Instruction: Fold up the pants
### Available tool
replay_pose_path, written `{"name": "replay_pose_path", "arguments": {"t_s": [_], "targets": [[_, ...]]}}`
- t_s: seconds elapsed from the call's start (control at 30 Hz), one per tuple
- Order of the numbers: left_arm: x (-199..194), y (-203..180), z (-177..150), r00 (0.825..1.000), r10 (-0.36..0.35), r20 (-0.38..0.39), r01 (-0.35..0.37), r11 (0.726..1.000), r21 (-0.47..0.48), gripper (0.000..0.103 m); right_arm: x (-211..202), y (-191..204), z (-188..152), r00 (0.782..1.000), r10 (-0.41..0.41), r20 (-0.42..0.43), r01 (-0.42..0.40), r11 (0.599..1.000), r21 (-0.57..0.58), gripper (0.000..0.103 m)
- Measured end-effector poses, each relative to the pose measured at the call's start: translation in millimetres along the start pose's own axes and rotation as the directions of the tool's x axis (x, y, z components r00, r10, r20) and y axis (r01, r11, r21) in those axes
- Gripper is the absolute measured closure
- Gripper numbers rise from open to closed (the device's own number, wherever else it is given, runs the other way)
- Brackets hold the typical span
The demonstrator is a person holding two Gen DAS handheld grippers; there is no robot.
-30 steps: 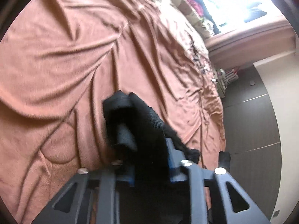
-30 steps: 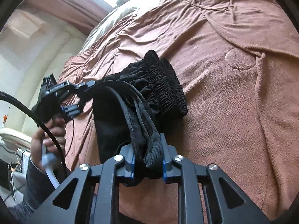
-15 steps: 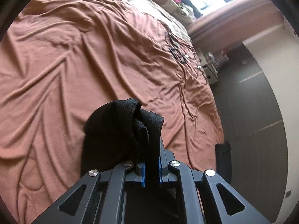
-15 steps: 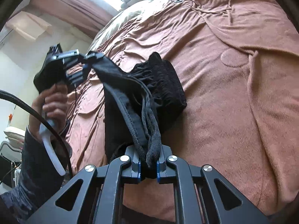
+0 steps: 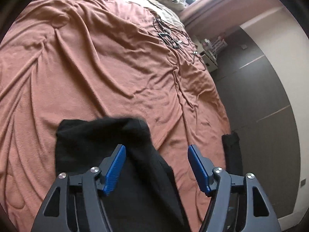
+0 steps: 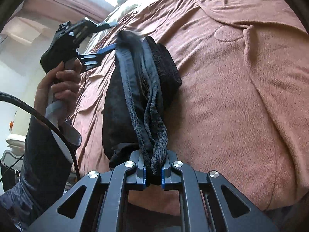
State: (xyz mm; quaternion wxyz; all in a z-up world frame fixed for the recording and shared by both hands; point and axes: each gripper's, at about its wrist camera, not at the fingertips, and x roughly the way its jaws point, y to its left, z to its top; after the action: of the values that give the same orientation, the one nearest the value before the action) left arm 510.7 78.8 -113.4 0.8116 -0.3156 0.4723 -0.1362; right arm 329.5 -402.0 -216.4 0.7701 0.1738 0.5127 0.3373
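No legible text, label, brand, number or sign found in either view. Black pants [image 6: 135, 89] carried no readable tag. Brown blanket [image 5: 100, 61] showed only embossed round shapes, no lettering. Small dark items with cables [image 5: 170, 38] at far end of bed were too small to read. Gripper frames bore no markings.
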Motion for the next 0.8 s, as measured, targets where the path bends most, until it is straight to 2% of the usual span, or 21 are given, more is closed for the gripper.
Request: {"name": "replay_pose_path", "arguments": {"t_s": [0.2, 0.27, 0.47, 0.57, 0.63, 0.8], "targets": [[-19.4, 26.3, -23.5, 0.998, 0.052, -0.031, -0.052, 0.999, -0.006, 0.034, -5.5, -5.5, -2.8, 1.000, 0.002, -0.015, -0.002, 0.999, 0.040, 0.096], [-25.2, 36.6, -33.3, 0.997, 0.061, -0.044, -0.062, 0.998, -0.014, 0.034, -7.3, -8.6, -3.6, 1.000, 0.004, -0.016, -0.003, 0.998, 0.058, 0.092], [-42.9, 62.0, -67.4, 0.994, 0.077, -0.081, -0.080, 0.996, -0.035, 0.034, -20.5, -4.4, -6.0, 1.000, -0.024, -0.015, 0.024, 0.999, 0.024, 0.090], [-49.3, 68.1, -81.6, 0.994, 0.049, -0.095, -0.055, 0.997, -0.058, 0.034, -27.8, 0.2, -3.7, 0.999, -0.030, -0.024, 0.030, 1.000, -0.006, 0.076], [-51.5, 69.7, -89.1, 0.993, 0.047, -0.104, -0.054, 0.996, -0.066, 0.034, -35.3, 1.9, -1.2, 0.999, -0.036, -0.002, 0.036, 0.999, -0.012, 0.055], [-47.1, 76.2, -111.5, 0.989, 0.013, -0.148, -0.028, 0.994, -0.102, 0.035, -42.3, 4.8, 9.7, 0.999, -0.029, 0.018, 0.030, 0.999, -0.037, 0.052]]}}
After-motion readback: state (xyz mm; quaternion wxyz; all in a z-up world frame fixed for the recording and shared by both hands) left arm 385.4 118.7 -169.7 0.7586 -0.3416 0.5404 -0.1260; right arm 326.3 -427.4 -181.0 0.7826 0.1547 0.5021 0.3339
